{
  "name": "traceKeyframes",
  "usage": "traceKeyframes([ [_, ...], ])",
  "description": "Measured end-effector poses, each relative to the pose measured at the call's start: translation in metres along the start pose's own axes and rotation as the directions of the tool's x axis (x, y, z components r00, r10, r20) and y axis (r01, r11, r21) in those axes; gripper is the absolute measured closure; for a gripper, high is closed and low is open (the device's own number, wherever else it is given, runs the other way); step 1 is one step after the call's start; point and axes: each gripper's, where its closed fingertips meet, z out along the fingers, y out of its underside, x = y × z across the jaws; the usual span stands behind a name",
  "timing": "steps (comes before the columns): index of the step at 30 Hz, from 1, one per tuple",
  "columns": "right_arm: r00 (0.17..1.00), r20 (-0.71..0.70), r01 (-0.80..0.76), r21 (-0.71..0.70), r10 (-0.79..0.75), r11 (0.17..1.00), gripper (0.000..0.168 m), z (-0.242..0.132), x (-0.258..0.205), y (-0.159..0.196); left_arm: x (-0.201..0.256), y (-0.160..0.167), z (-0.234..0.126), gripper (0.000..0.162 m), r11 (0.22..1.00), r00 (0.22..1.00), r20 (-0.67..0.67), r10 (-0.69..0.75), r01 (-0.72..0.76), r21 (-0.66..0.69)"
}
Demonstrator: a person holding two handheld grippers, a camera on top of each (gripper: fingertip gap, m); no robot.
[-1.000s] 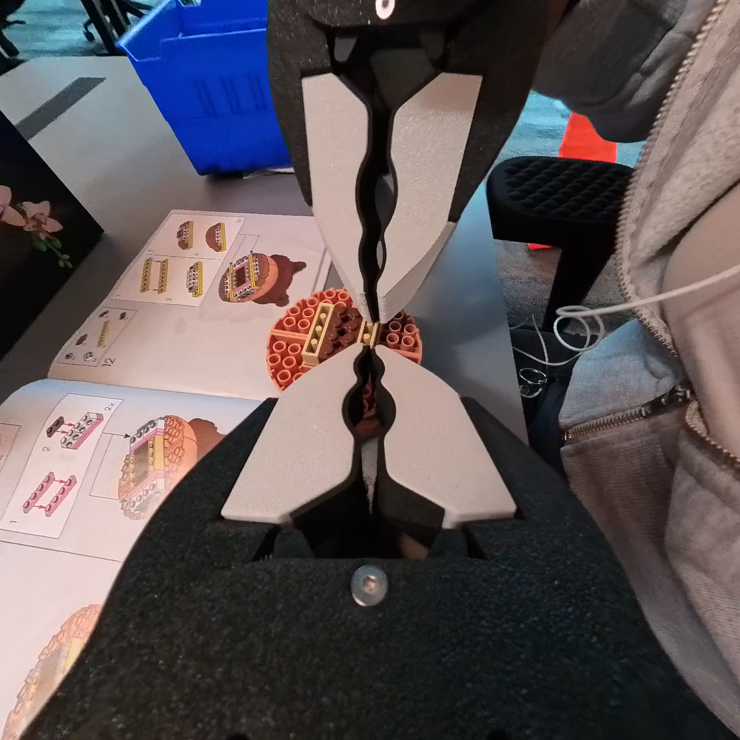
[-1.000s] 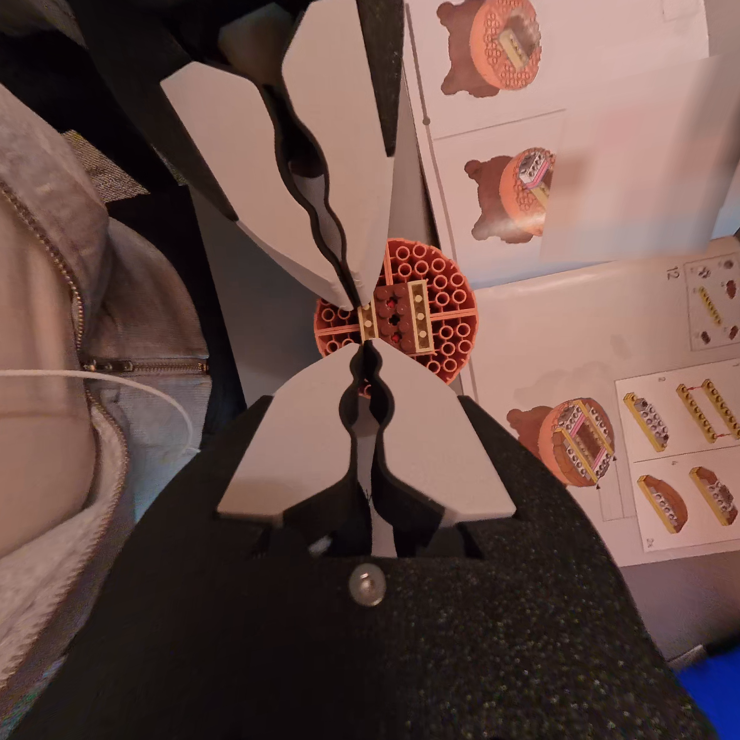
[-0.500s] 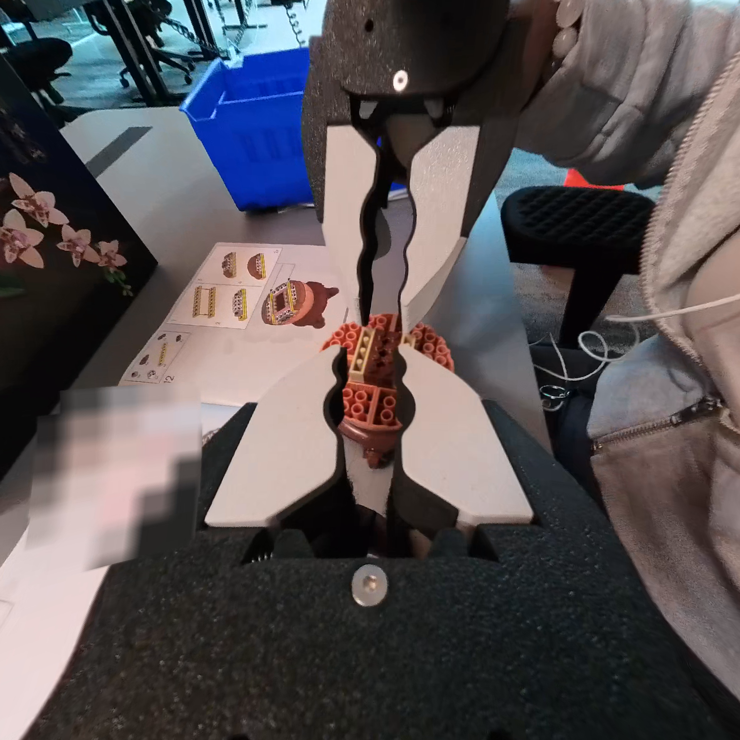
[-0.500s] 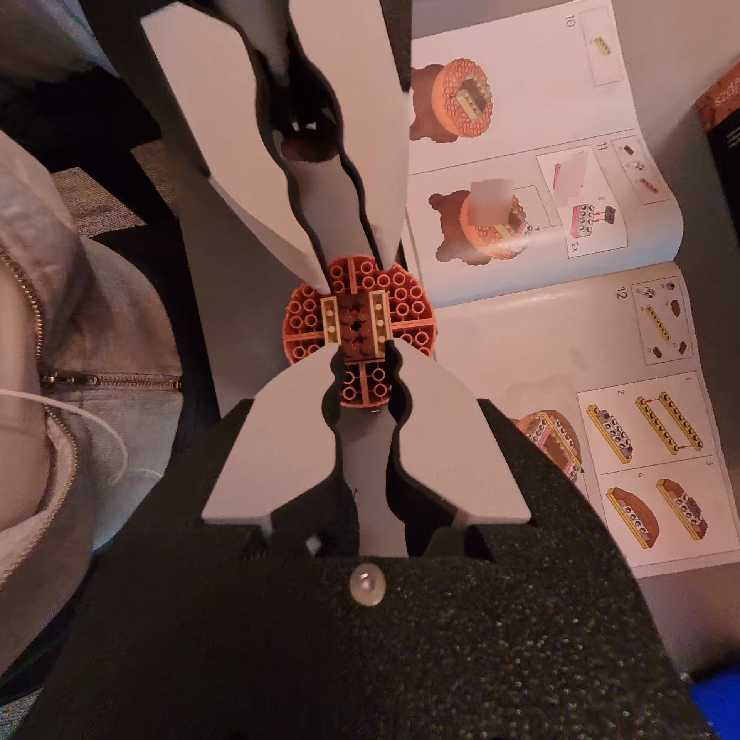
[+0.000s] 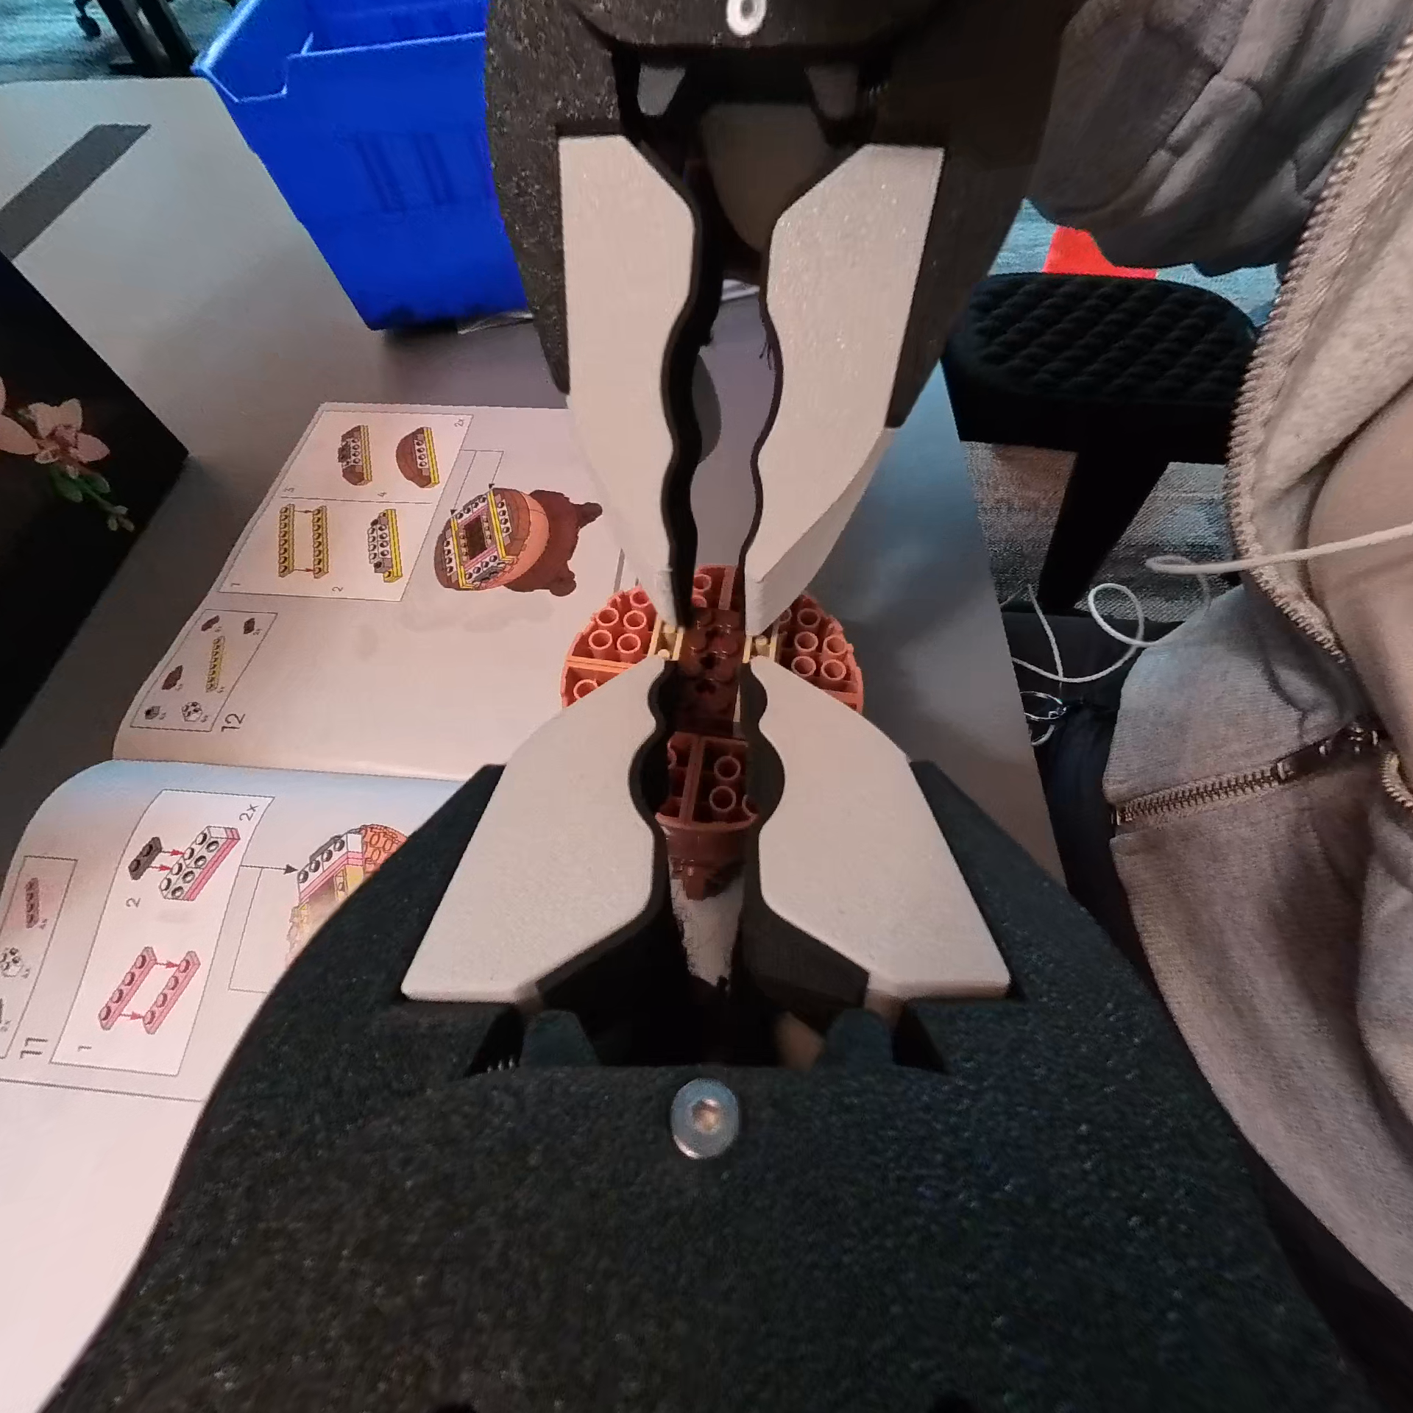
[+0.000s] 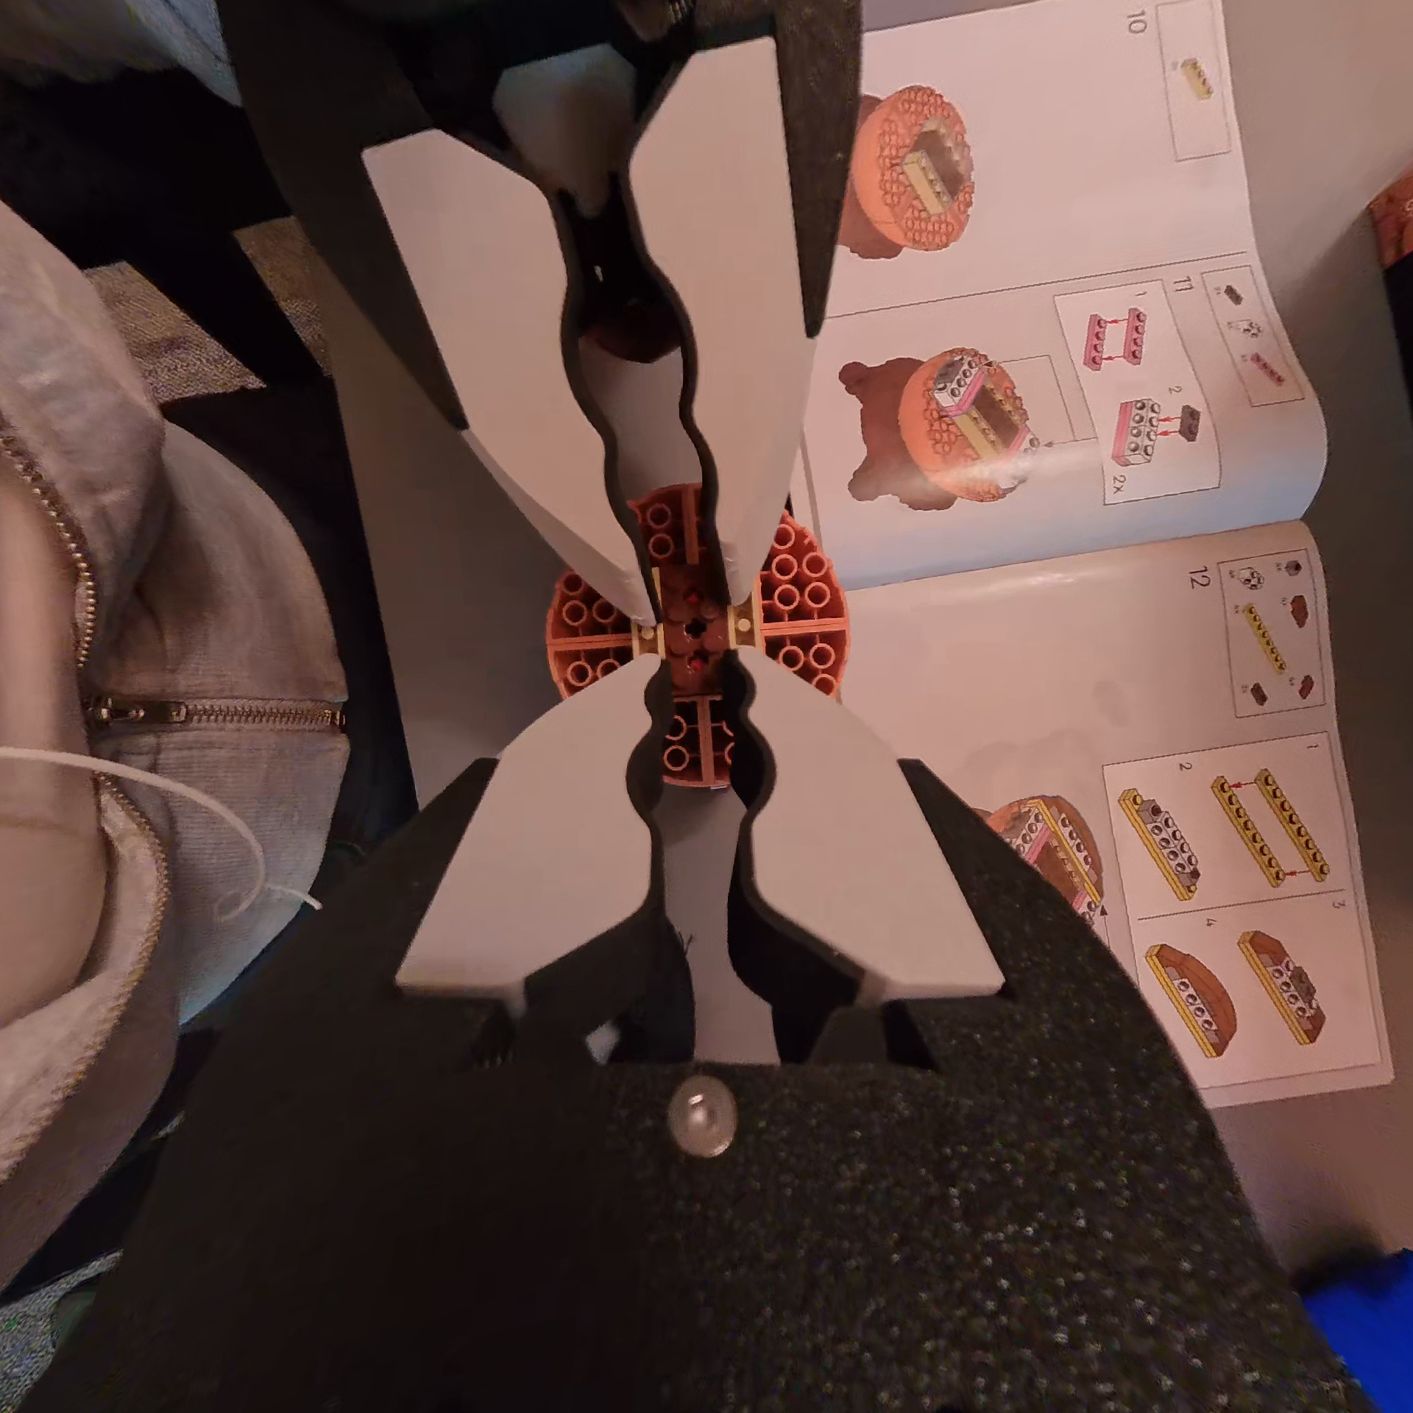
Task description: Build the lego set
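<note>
The round salmon-coloured lego assembly [image 5: 810, 650] is held up above the grey table [image 5: 191, 306], underside tubes facing the cameras, with a dark brown core of bricks [image 5: 707, 657] at its middle flanked by two tan bricks. Both grippers meet on it from opposite sides. The left gripper [image 5: 707, 673] is narrowed around the brown core and a brown round piece that sits deeper between its fingers, the fingertips pressing at the tan bricks. The right gripper [image 6: 692, 665], coming in from the other side, is likewise narrowed, its tips touching the tan bricks at either side of the core; whether it truly clamps the model or only rests against it cannot be told.

Under the model lies the open instruction booklet [image 6: 1032, 612], pages showing building steps. A blue plastic bin [image 5: 375, 168] stands farther back on the table; its inside is not visible, so its contents cannot be told. A person's grey zip hoodie [image 5: 1300, 688] fills the side of both views, with a black chair seat [image 5: 1093, 344] beyond the table edge
</note>
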Motion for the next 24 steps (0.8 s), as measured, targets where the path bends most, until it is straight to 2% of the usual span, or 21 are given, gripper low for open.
traceKeyframes([
  [12, 1.0, -0.014, -0.028, -0.061, 0.027, 0.998, 0.155, 0.001, 0.0, 0.001, 0.0, 0.001, 0.0, 0.147, 0.998, 0.998, -0.006, -0.057, 0.057, -0.003],
  [19, 1.0, 0.003, 0.002, -0.006, -0.002, 1.0, 0.153, 0.001, -0.002, -0.001, 0.001, 0.0, 0.0, 0.149, 1.0, 0.999, 0.032, 0.011, -0.011, -0.011],
  [21, 0.999, 0.043, -0.028, 0.051, 0.026, 0.998, 0.141, 0.0, -0.006, -0.004, -0.001, -0.001, -0.002, 0.143, 1.0, 0.998, 0.051, 0.025, -0.025, -0.005],
  [23, 0.998, 0.04, -0.06, 0.151, 0.054, 0.987, 0.139, -0.008, -0.002, -0.01, 0.0, -0.008, -0.007, 0.122, 0.999, 0.999, 0.039, -0.004, 0.002, 0.04],
  [24, 0.997, 0.026, -0.072, 0.209, 0.068, 0.975, 0.135, -0.014, 0.001, -0.015, 0.0, -0.012, -0.011, 0.121, 0.997, 0.999, 0.039, -0.018, 0.015, 0.071],
])
